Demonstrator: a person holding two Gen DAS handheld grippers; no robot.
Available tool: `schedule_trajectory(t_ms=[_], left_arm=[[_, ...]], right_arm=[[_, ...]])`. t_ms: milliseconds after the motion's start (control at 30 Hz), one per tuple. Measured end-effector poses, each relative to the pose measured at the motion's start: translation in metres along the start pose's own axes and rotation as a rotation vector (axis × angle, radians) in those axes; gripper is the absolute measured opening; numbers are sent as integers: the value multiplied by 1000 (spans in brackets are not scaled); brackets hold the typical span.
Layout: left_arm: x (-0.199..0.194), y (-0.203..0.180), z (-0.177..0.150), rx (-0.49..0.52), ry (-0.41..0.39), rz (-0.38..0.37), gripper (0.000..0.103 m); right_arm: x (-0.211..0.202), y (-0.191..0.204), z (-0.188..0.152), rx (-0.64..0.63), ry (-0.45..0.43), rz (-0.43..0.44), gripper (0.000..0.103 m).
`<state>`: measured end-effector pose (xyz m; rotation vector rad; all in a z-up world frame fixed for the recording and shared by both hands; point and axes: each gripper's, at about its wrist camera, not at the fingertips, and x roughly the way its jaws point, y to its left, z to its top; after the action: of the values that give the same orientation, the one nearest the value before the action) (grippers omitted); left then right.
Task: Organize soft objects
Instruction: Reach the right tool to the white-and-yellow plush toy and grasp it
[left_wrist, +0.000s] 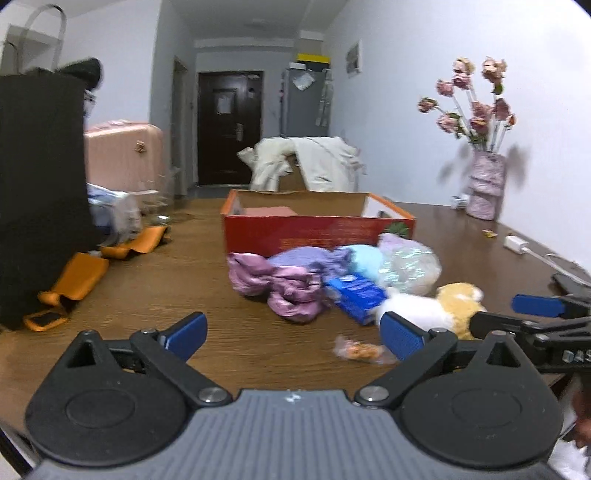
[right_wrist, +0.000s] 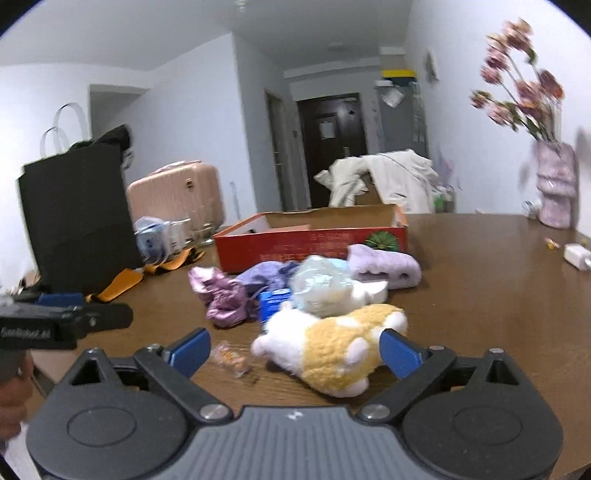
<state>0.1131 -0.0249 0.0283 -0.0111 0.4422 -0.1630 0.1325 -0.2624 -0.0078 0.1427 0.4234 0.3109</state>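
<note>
A heap of soft things lies on the brown table (left_wrist: 192, 280) in front of an open red cardboard box (left_wrist: 295, 232) (right_wrist: 295, 243). It holds a pink satin cloth (left_wrist: 280, 288) (right_wrist: 225, 299), a purple cloth (left_wrist: 306, 258), a bagged white plush (right_wrist: 325, 284), a lavender fuzzy piece (right_wrist: 384, 266) and a blue packet (left_wrist: 354, 295). A yellow-and-white plush toy (right_wrist: 332, 347) (left_wrist: 458, 302) lies nearest, just ahead of my right gripper (right_wrist: 295, 343) (left_wrist: 513, 314). That gripper is open, and its pads do not press the toy. My left gripper (left_wrist: 291, 328) (right_wrist: 88, 306) is open and empty, short of the heap.
A wrapped snack (left_wrist: 358, 349) (right_wrist: 231, 358) lies near the fingertips. A black bag (left_wrist: 40, 184) with orange straps (left_wrist: 81, 277) stands at left, with a pink suitcase (left_wrist: 122, 155) behind it. A vase of flowers (left_wrist: 484, 184) and a white charger (left_wrist: 517, 243) are at the right.
</note>
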Motion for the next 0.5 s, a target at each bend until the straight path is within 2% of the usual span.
schedule_trajectory(t_ms=[33, 100, 200, 267, 433, 467, 500], left_arm=[[5, -3, 1, -5, 6, -29, 101], [15, -12, 4, 0, 14, -87, 99], [34, -25, 9, 10, 40, -159, 81], [53, -32, 12, -12, 91, -200, 69], [98, -39, 16, -92, 210, -282, 59], [106, -40, 16, -120, 245, -303, 46], [110, -41, 17, -144, 272, -333, 42]], right_arm=[[3, -7, 1, 31, 9, -9, 95], [9, -18, 3, 84, 20, -8, 87], [20, -34, 4, 150, 35, 10, 81], [28, -45, 4, 190, 46, 25, 75], [52, -59, 7, 246, 90, 76, 70], [56, -60, 6, 244, 99, 78, 65], [60, -62, 7, 239, 110, 76, 60]])
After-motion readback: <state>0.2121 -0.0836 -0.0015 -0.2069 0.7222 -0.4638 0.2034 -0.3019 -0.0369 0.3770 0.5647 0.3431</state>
